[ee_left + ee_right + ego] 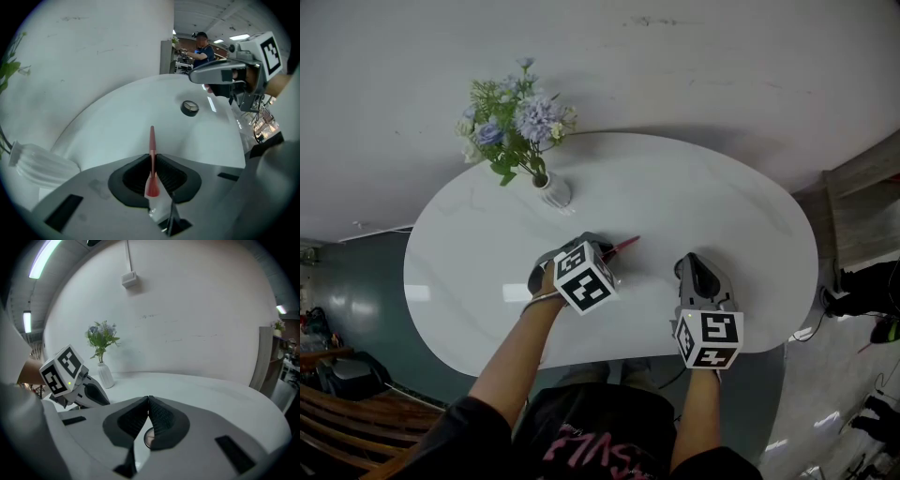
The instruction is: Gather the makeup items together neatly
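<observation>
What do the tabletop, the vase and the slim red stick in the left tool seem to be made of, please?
Tabletop: glossy white stone or stone-look laminate; faint grey veining, light reflections.
Vase: likely matte white ceramic; ribbed, opaque body.
Red stick: probably smooth plastic or lacquered wood; even colour, too small to settle.

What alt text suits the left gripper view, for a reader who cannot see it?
The left gripper pinches a thin red pencil that points away over a white table. A small round case lies further off, near the right gripper; a white vase is at the left.
</observation>
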A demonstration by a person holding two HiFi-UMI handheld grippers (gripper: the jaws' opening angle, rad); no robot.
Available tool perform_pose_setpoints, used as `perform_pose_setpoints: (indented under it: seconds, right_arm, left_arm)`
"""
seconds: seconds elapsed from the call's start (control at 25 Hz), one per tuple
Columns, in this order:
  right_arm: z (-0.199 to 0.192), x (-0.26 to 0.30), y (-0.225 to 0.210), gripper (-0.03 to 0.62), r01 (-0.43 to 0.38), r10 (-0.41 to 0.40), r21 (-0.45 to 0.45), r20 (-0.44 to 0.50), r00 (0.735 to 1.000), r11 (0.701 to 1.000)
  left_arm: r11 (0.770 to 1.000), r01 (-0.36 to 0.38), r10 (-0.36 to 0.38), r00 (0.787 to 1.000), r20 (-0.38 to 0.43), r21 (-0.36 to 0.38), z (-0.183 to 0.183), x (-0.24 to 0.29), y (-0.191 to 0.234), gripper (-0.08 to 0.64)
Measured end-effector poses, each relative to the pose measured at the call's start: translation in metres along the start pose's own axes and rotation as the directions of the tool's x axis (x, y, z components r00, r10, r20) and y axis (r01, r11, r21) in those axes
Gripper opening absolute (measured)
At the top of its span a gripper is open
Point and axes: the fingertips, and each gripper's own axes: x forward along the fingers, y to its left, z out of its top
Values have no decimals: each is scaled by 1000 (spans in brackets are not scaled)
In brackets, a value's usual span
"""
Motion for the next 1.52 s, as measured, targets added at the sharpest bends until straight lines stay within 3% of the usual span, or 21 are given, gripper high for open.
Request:
perform_pose_setpoints:
  seconds: [0.2,0.44,0.84,1.08,1.36,1.52]
  right_arm:
    - [-4,-8,-10,63,23,-24,23,6,1000,999]
    - [-7,-14,-11,63,27,-27,30,12,1000,999]
    - [-14,-18,-15,63,27,-27,33,2,1000,999]
    - [-11,-16,-7,63,10,-10,19,4,1000,1000]
    - [-2,-4,17,63,-51,51,1,5,999,999]
    - [-1,8,41,63,-107,107,-24,-13,994,994]
  left_arm:
    - [989,53,-54,999,1,135,13,-1,-48,48]
    - [960,93,-77,995,-70,265,5,10,-77,48]
    - [953,116,-97,992,-80,281,1,17,-84,52]
    - [954,124,-109,992,-69,272,-5,11,-86,156]
    - [975,72,-73,997,0,208,-14,-16,-74,169]
    - [980,34,-29,999,-24,197,-38,-30,-58,169]
